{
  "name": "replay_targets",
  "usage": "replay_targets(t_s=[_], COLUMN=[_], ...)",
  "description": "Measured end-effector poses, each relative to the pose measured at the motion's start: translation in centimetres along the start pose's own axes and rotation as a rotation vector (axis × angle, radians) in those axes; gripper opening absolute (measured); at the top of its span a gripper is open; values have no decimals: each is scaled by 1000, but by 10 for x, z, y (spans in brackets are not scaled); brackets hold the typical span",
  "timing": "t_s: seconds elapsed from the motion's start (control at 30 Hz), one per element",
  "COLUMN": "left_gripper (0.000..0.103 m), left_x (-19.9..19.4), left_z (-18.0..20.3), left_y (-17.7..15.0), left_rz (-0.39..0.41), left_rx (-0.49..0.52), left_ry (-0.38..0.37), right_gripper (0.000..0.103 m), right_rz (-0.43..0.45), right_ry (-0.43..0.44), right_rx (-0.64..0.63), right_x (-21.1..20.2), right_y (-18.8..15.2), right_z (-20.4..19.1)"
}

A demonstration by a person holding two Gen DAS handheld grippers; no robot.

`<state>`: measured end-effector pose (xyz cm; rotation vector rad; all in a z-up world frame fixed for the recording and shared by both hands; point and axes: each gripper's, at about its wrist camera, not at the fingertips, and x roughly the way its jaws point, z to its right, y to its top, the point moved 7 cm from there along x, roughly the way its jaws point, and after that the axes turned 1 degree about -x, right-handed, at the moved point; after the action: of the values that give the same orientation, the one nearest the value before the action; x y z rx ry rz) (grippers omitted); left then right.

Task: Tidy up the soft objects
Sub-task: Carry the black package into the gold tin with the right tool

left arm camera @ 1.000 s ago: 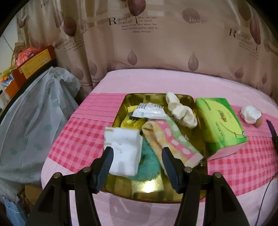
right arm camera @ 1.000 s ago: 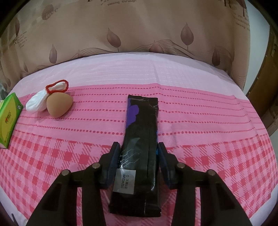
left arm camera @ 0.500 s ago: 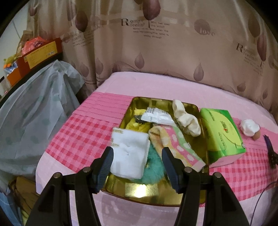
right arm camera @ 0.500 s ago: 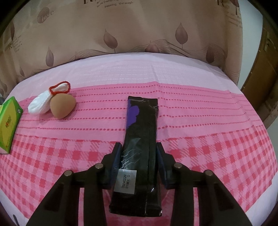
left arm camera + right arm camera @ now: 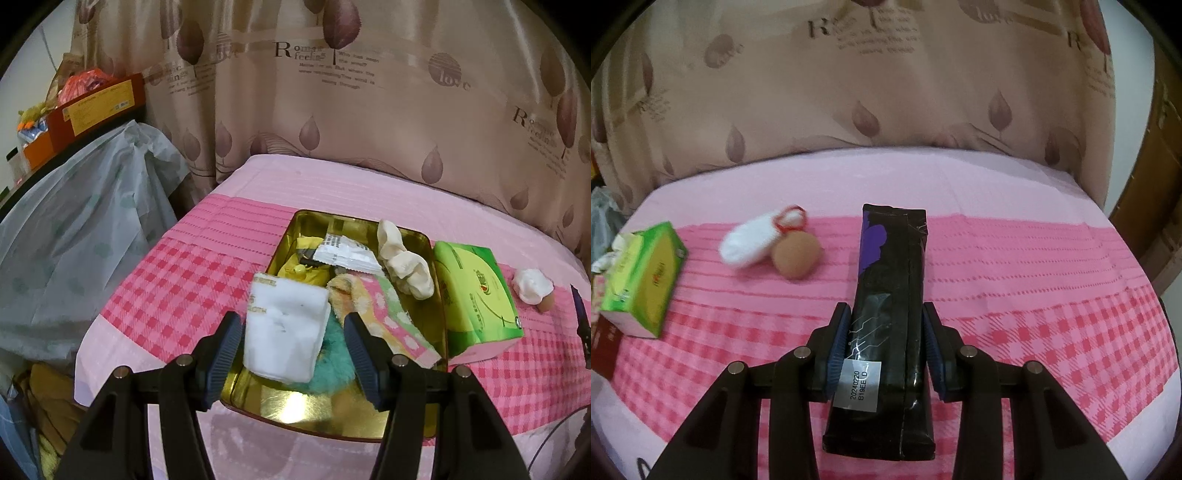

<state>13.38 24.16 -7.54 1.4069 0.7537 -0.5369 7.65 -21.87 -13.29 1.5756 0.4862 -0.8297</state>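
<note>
Left wrist view first: the left gripper has its fingers spread wide with nothing between them, hovering over the near end of a gold tray on the desk with its pink checked cloth. The tray is pretty stuffed. A white folded cloth sits at about 7 o'clock in it, hanging partly over the left rim, with a fuzzy teal thing under it. A pastel striped towel runs through the middle, a white foil packet is up at 12 o'clock, something yellow peeks out at 10, and a cream sock lies along the right rim around 2. Just right of the tray is a green tissue pack, touching or nearly touching it, can't tell which.

Right wrist view: the right gripper has its fingers closed narrow on a long black packet with a purple patch and a white date sticker, pinching both long sides. Whether it's clear of the cloth I can't tell. Over at 10 o'clock from the packet there's a white sock with red trim touching a tan sponge egg, and the tissue pack is further left at 9 o'clock
</note>
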Motion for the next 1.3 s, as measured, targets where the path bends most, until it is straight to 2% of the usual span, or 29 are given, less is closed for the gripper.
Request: replay_targets(t_s=[0.27,0.53,0.73,0.93,1.1,1.3], left_gripper=[59,59,59,59,59,59], left_x=[-2,2,1,0,1,3], left_z=[-24,-58,-59,-58,-63,-66], left_y=[2,0,2,4,5,5], left_rz=[3,-21,-8,6,10,6], left_rx=[-114,-259,-238,-217,-229,-236], left_ry=[22,68,105,127,139,147], right_gripper=[35,35,35,35,35,35], right_rz=[35,23,7,-14,-41,-54], right_ry=[123,286,392,451,469,474], right_rx=[-85,-237,-362,-442,-487,-519], right_x=[-28,-39,-42,-35,-23,-13], right_y=[26,37,34,28,21,14], right_z=[-73,-192,-287,-353,-390,-408])
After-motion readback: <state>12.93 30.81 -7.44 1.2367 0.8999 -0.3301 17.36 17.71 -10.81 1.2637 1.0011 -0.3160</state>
